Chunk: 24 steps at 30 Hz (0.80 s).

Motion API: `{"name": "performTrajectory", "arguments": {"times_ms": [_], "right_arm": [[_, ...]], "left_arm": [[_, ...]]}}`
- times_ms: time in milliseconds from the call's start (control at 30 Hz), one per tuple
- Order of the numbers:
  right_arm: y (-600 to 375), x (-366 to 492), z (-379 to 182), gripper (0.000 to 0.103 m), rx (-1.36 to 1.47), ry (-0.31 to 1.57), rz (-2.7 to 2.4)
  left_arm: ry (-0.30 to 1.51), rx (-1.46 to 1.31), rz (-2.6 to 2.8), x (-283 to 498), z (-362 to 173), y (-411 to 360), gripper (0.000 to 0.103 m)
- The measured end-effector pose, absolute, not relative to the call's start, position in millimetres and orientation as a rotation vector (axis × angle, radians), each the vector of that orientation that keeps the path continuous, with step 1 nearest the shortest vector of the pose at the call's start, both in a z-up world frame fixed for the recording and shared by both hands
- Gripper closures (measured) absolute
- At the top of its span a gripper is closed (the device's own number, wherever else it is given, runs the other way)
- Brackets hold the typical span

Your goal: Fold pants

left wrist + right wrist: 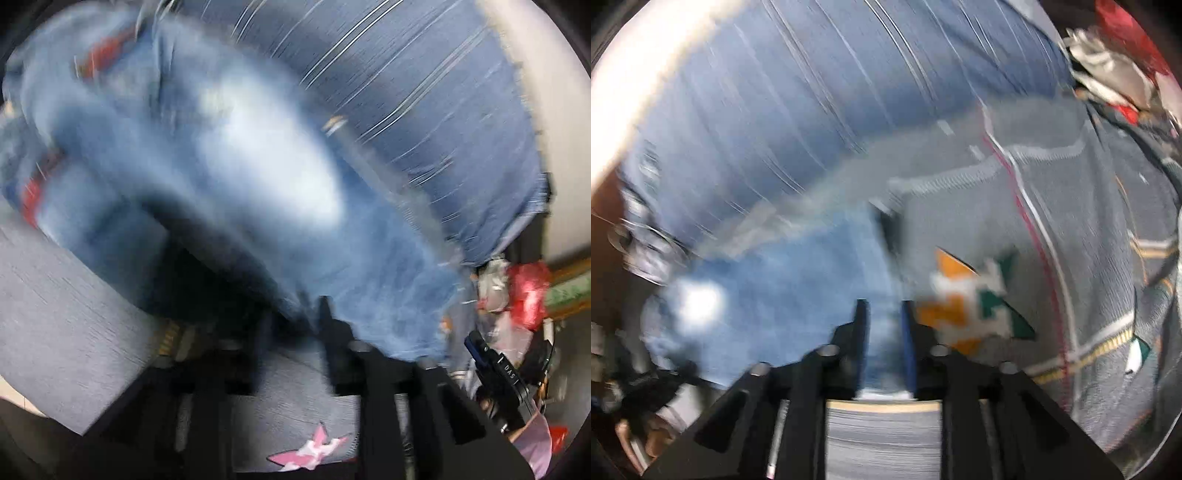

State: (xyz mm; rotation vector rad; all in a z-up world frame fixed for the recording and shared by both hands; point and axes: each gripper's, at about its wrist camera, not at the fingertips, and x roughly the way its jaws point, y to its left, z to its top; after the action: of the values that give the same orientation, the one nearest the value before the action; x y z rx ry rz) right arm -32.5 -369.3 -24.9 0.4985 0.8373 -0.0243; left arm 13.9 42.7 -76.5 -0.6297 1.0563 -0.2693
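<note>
The pants (pixel 229 155) ahead of the left gripper (pixel 295 314) are faded blue denim, matt, with pale worn patches. The right gripper (pixel 882 314) is matt black plastic with dull metal screws, denim pinched between its fingers. To its right lies a grey knitted cloth (pixel 1071 229), ribbed. Beyond spreads darker blue woven fabric (pixel 783 110), thinly striped.

Both fisheye views are heavily motion-blurred, edges warped and dark, with blown-out white glare patches.
</note>
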Motion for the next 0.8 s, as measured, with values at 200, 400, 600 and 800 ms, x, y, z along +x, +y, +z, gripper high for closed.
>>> {"name": "performTrajectory", "arguments": {"times_ms": [200,400,600,800], "right_arm": [[-283,-3,23,0.054,0.454,0.778,0.305],[-118,56,10,0.046,0.281,0.877,0.632],[-10,65,-42,0.049,-0.018,0.918,0.673],[-10,59,-24,0.100,-0.036,0.858,0.640]], "left_arm": [[0.921,-0.715,-0.104,8,-35,132,0.026],[0.938,-0.880,0.012,29,-60,205,0.026],[1.002,-0.996,0.045,50,-95,215,0.062],[0.847,-0.986,0.007,32,-64,220,0.091]]}}
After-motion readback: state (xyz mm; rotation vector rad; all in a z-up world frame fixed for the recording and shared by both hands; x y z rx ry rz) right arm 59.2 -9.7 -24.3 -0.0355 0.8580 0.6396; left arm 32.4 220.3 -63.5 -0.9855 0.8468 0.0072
